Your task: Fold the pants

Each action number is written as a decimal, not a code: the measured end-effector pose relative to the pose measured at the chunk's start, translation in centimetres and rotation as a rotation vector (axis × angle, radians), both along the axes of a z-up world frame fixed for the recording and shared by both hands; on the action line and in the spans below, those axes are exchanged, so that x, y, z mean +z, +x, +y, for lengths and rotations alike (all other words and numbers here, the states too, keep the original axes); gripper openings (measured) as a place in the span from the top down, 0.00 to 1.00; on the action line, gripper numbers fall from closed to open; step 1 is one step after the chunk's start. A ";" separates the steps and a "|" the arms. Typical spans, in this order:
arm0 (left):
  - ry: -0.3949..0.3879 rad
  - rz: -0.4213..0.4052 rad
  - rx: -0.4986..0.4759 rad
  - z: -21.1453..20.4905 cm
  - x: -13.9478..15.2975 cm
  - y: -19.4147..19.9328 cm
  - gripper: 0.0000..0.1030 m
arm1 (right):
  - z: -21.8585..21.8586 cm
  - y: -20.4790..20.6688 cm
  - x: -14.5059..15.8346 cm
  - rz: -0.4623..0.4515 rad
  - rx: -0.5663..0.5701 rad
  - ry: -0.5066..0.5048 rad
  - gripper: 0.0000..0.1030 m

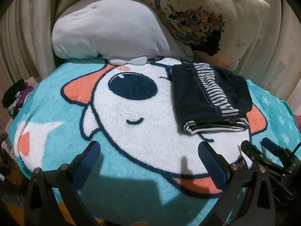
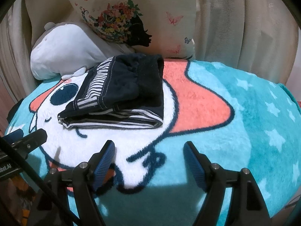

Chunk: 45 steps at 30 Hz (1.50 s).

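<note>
A pair of dark navy pants with striped side panels (image 1: 210,98) (image 2: 120,92) is seen folded into a compact stack on a fluffy turquoise blanket printed with a white cartoon animal (image 1: 131,131) (image 2: 235,131). The left gripper (image 1: 150,156) and the right gripper (image 2: 149,160) are held just short of it, jaws apart and empty. A grey-and-white plush pillow (image 1: 105,33) (image 2: 64,50) and a cream floral cushion (image 1: 207,13) (image 2: 135,17) are set behind.

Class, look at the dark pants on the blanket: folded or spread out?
Folded. The navy pants lie as a compact stack on the blanket, layered edges showing in front, both grippers open and away.
</note>
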<state>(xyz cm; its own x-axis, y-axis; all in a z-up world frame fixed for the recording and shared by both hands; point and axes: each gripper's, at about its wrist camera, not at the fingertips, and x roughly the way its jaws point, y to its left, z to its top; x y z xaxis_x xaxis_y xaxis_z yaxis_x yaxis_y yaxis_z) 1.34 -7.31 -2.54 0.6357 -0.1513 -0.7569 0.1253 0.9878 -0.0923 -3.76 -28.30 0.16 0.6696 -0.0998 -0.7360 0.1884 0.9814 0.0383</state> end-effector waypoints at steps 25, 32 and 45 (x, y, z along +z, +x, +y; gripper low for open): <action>-0.003 -0.023 0.007 0.4 0.5 0.0 0.00 | 1.2 0.9 0.5 0.060 -0.034 -0.126 0.22; 0.020 -0.028 0.023 0.4 0.5 -0.1 0.00 | 1.5 0.7 1.1 0.045 -0.043 -0.170 0.21; 0.025 -0.036 0.027 0.5 0.6 -0.1 0.00 | 2.1 0.5 2.0 0.016 -0.048 -0.228 0.19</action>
<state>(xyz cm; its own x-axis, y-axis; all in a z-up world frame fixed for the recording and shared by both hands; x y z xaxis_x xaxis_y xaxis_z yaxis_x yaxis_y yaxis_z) 1.22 -6.79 -1.97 0.6664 -0.1150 -0.7367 0.1009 0.9929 -0.0637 -3.22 -26.19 2.13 0.6486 -0.2964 -0.7011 0.2343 0.9541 -0.1866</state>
